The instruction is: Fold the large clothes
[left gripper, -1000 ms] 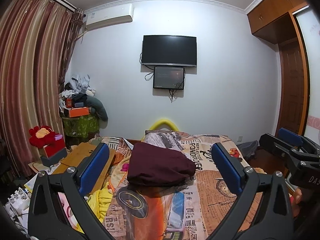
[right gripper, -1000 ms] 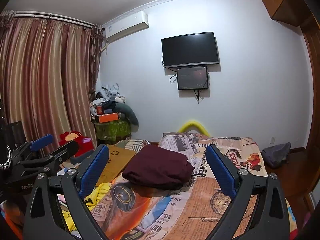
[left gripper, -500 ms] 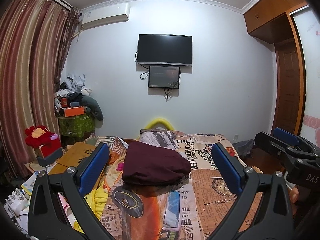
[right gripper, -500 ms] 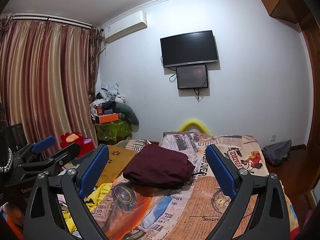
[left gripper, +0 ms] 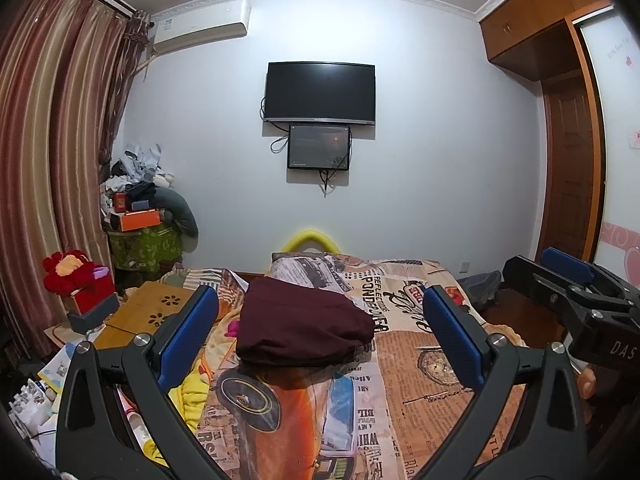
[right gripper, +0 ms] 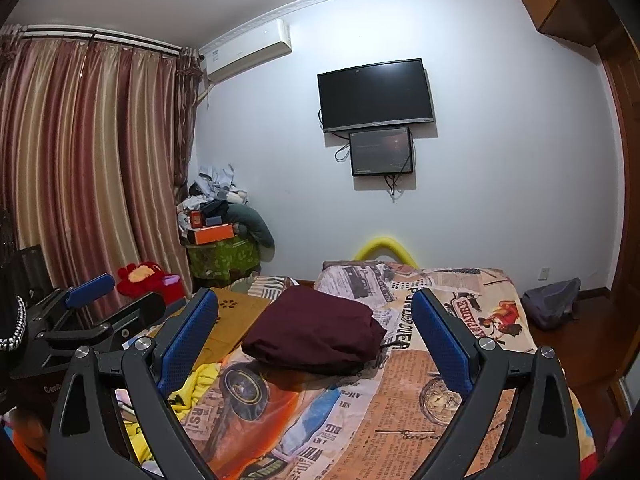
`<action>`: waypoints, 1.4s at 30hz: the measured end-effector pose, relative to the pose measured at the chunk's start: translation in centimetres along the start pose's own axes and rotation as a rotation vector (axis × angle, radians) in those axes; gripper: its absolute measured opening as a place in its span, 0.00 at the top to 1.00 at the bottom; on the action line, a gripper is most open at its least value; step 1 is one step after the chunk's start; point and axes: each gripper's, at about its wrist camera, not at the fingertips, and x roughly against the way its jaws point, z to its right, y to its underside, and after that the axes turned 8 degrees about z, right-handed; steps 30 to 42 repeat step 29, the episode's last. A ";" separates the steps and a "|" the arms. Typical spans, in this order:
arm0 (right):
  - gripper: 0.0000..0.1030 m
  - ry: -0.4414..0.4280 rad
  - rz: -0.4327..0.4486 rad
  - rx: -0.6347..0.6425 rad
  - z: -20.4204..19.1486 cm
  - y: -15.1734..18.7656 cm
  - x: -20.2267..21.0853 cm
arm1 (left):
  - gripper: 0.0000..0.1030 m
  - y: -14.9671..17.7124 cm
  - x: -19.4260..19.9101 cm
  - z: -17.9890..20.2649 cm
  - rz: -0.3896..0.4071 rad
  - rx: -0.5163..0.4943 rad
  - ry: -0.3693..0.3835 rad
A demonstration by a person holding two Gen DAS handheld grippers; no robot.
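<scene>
On the bed [left gripper: 420,380], a folded maroon garment [left gripper: 300,328] lay; both grippers, left gripper [left gripper: 320,344] and right gripper [right gripper: 316,340], hung back with fingers apart, folding seemingly finished.

you have open bedspread [left gripper: 420,392] before the folded maroon garment [left gripper: 300,330]; a yellow cloth [left gripper: 192,396] and wooden board [left gripper: 156,312] crowd its left.

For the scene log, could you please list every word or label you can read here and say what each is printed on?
"PONDEPOIEA": bed cover, beside the maroon folded garment.
"REFLECTIONS": bed cover, small line above it.
"BILL": bed cover, near edge.
"DAS": right hand-held gripper, cut off at the picture's edge.
Newsprint columns on the cover, air conditioner sticker, wardrobe door writing: too small to read.
</scene>
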 end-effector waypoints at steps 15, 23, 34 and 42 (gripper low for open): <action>0.07 0.010 -0.008 -0.015 0.6 0.1 -0.1 | 0.01 0.0 -0.7 -0.4 -0.024 0.009 0.020; 0.07 0.022 -0.020 -0.006 0.7 0.2 -0.3 | 0.01 0.3 -0.7 -0.3 -0.033 0.006 0.028; 0.07 0.019 -0.022 -0.011 0.8 0.1 -0.3 | 0.00 0.3 -0.8 -0.2 -0.033 0.004 0.029; 0.07 0.019 -0.022 -0.011 0.8 0.1 -0.3 | 0.00 0.3 -0.8 -0.2 -0.033 0.004 0.029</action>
